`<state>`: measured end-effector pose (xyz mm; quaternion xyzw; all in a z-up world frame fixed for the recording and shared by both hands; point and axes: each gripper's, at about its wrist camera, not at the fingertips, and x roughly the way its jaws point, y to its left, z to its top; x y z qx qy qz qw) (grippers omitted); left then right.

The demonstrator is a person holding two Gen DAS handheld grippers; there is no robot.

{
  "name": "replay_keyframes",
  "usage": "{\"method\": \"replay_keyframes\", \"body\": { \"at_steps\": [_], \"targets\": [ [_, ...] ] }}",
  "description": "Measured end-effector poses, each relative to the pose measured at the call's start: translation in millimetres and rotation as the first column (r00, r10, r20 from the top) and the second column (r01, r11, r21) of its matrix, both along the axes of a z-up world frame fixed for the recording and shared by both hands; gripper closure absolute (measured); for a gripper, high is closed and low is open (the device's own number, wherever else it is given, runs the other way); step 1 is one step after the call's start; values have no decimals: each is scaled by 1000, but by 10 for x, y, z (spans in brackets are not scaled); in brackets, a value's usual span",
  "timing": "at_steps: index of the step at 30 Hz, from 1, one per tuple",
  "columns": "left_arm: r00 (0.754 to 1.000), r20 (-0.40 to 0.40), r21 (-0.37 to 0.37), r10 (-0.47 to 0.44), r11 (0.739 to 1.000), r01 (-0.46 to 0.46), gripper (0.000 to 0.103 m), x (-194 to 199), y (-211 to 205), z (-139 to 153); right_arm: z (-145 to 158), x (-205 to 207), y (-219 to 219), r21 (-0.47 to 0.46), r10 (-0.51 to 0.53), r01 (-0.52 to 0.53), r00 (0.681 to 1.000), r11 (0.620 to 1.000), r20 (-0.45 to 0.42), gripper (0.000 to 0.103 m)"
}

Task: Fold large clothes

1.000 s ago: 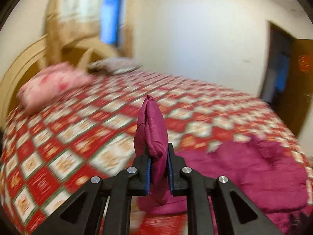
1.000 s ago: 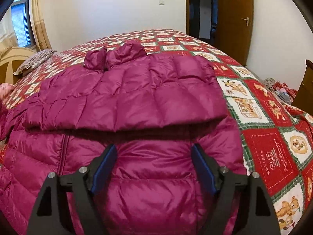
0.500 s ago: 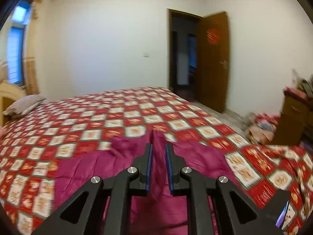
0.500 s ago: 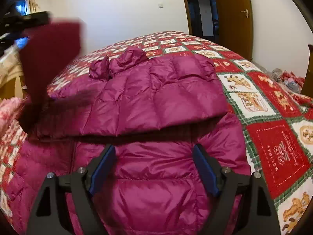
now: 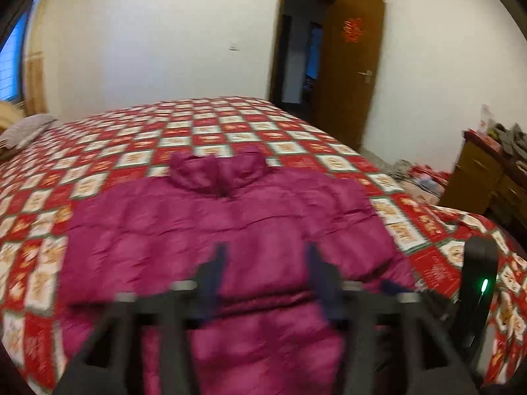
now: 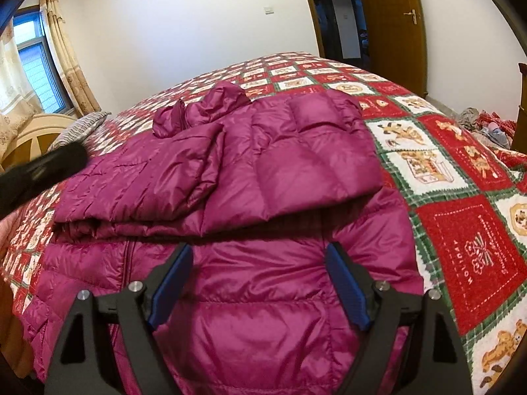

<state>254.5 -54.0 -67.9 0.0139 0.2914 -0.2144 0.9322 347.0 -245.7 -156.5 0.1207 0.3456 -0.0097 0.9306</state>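
The magenta down jacket (image 6: 263,197) lies flat on the red-and-white patchwork quilt (image 6: 461,230), collar (image 6: 210,105) toward the far side of the bed. Both sleeves are laid across the chest, forming a layer whose edge runs crosswise just ahead of the right gripper (image 6: 257,283). This placement narrows the garment to a rectangle, so that the lower body panel, nearest the cameras, can presumably be folded up over it next.

Left gripper (image 5: 263,283): the jaws have just been opening. They now stand moderately wide above the sleeve layer. No fabric is between them; the sleeve lies on the jacket, released. The view is motion-blurred, so contact between fingertips and fabric cannot be determined.

Right gripper: the jaws stand wide, with the blue pads (image 6: 171,283) clear of any cloth. It holds nothing and hovers over the lower body panel. Whether the tips touch the surface cannot be determined.

Both grippers are positioned side by side near the hem end, probably ready to take the lower edge.
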Motion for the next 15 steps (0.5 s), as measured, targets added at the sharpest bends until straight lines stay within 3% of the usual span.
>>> {"method": "replay_keyframes", "body": {
  "at_steps": [1, 4, 6, 8, 10, 11, 12, 13, 15],
  "targets": [
    [999, 13, -10, 35, 999, -35, 24, -38, 148, 0, 18, -8, 2, -5, 1, -1, 1000, 1000, -7, 18],
    [994, 17, -10, 107, 994, -106, 24, -36, 542, 32, 168, -73, -22, 32, 25, -25, 1000, 999, 2, 24],
    [986, 17, 7, 167, 986, -167, 24, -3, 768, 39, 404, -104, -21, 42, 21, -24, 998, 999, 61, 24],
    [978, 12, 13, 211, 977, -211, 24, 87, 943, 32, 681, -7, 23, 41, 29, -34, 993, 999, 112, 24],
    [965, 6, 20, 262, 965, -262, 24, 161, 1100, 33, 794, 181, 96, 37, 36, -40, 994, 999, 104, 28],
    [958, 6, 24, 287, 958, -287, 24, 203, 1175, 48, 826, 312, 168, 32, 54, -57, 994, 998, 95, 37],
    [952, 13, 23, 304, 952, -305, 24, 227, 1241, 69, 834, 431, 252, 25, 91, -94, 992, 995, 86, 62],
    [948, 22, 22, 317, 948, -318, 24, 258, 1286, 89, 829, 537, 350, 6, 125, -126, 990, 992, 65, 78],
    [929, 42, 42, 368, 928, -370, 24, 377, 1401, 149, 778, 692, 544, -39, 180, -179, 983, 983, 29, 78]
  ]
}}
